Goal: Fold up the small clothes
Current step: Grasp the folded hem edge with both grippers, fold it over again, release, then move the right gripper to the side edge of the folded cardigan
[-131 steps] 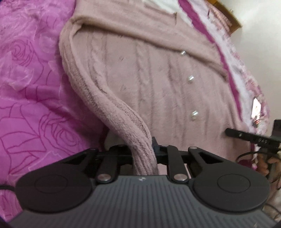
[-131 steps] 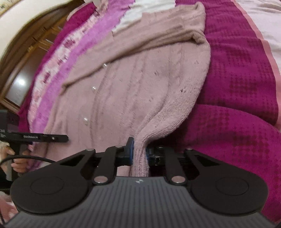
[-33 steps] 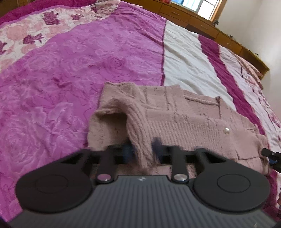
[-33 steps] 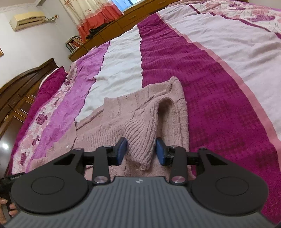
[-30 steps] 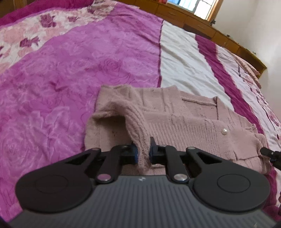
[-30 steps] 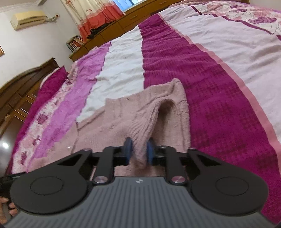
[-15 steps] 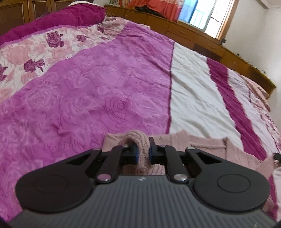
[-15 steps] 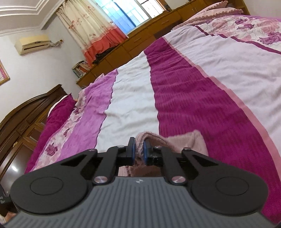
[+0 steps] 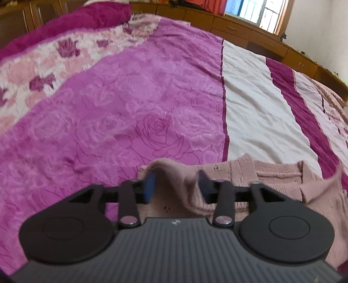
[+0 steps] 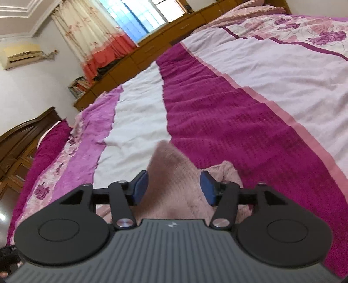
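Garment: a pink knitted cardigan [image 9: 271, 174] lay on the bed [image 9: 130, 108], near its close edge, bunched under both tools rather than spread out.
Left tool: the left tool [image 9: 177, 185] had its jaws opening; a hump of the knit rose between the blue pads, which no longer pressed on it.
Right tool: the right tool [image 10: 174, 188] was likewise opening its jaws, with a peak of the same cardigan [image 10: 171, 174] standing loose between the pads, touching neither firmly.
Done so far: judging from the doubled layers and the folded-over edge visible in the left wrist view, at least one fold seemed laid and was being let go.
Left to do: the released humps looked unsettled, so flattening and probably one more fold appeared to remain; how neat the whole bundle was could not be told, as the tools hid most of it.
Surroundings: wooden cabinets [image 9: 239, 32] and a curtained window [image 10: 134, 19] stood beyond the bed.
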